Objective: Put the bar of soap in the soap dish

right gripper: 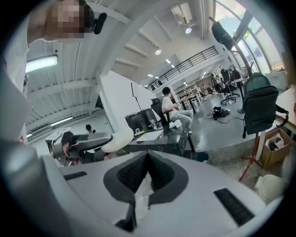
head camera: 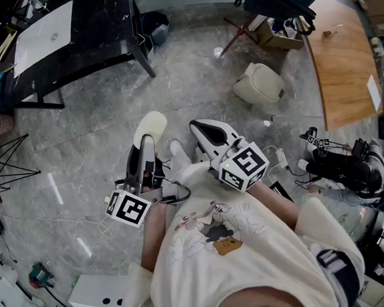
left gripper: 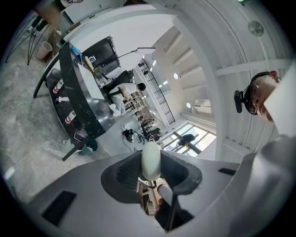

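Left tool (head camera: 145, 141) over grey marble floor (head camera: 96, 124)

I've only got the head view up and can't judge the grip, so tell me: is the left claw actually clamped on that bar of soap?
Observer: Yes. The left gripper view shows the bar of soap edge-on between the pads of the left claw, pinched from both sides.
Operator: And the right claw?
Observer: Its own view shows the right claw with its pads meeting at the tips, nothing held.
Operator: Anyone close by?
Observer: The right gripper view shows a person seated beyond the black table.
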Available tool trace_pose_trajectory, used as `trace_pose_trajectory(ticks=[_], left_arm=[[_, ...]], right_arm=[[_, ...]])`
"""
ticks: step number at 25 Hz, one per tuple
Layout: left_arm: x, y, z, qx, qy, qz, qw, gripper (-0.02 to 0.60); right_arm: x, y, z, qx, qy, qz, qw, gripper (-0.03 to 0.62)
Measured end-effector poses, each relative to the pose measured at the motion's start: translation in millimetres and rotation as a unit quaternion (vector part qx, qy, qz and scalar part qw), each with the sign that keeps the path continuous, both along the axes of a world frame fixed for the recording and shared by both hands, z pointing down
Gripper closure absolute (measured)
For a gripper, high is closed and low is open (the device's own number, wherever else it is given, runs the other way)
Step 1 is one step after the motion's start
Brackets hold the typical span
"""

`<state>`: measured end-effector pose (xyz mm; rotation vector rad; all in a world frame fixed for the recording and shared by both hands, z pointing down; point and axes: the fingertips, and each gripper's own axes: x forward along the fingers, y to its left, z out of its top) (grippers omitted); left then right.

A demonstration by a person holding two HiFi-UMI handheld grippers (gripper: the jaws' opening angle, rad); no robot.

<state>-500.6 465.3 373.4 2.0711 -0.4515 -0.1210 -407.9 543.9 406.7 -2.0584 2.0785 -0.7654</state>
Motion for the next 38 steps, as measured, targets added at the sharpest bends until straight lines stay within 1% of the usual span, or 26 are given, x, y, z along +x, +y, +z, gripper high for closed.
trace_pose_trajectory(ticks=[3, 5, 11, 14, 16, 20, 23, 27, 31, 35, 38], left_arm=[[16, 17, 1, -0.001, -0.006, 0.011, 0.9999, 0.454], [26, 25, 2, -0.003, -0.007, 0.014, 0.9999, 0.454], [51, 44, -3, -0.001, -0.009, 0.005, 0.9999, 0.454], [66, 48, -5, -0.002, -0.014, 0.003, 0.9999, 0.454], [80, 51, -5, 0.003, -0.020, 0.003, 0.9998, 0.454], [106, 57, -3, 0.011, -0.029, 0.003, 0.9995, 0.454], [123, 55, 1, 0.008, -0.029, -0.002, 0.9995, 0.454], [142, 48, 2, 0.006, -0.036, -0.003, 0.9993, 0.454], [164, 26, 4, 0.001, -0.026, -0.002, 0.9997, 0.454], [182, -16, 18, -0.007, -0.019, 0.003, 0.9998, 0.454], [200, -57, 23, -0.013, -0.009, 0.007, 0.9998, 0.454]], right_arm=[[20, 24, 8, -0.017, -0.002, 0.024, 1.000, 0.588], [31, 35, 9, -0.020, 0.001, 0.033, 0.999, 0.588], [66, 53, 6, -0.011, -0.002, 0.034, 0.999, 0.588], [88, 56, 0, 0.007, -0.040, 0.040, 0.998, 0.588], [106, 62, 6, 0.005, -0.060, 0.047, 0.997, 0.588], [141, 77, 26, -0.004, -0.058, 0.066, 0.996, 0.588], [167, 85, 38, -0.011, -0.052, 0.079, 0.995, 0.588], [194, 89, 45, -0.027, -0.063, 0.096, 0.993, 0.588], [218, 71, 44, -0.034, -0.052, 0.104, 0.993, 0.588], [229, 27, 48, -0.037, -0.048, 0.102, 0.993, 0.588], [238, -12, 58, -0.056, -0.046, 0.094, 0.993, 0.588]])
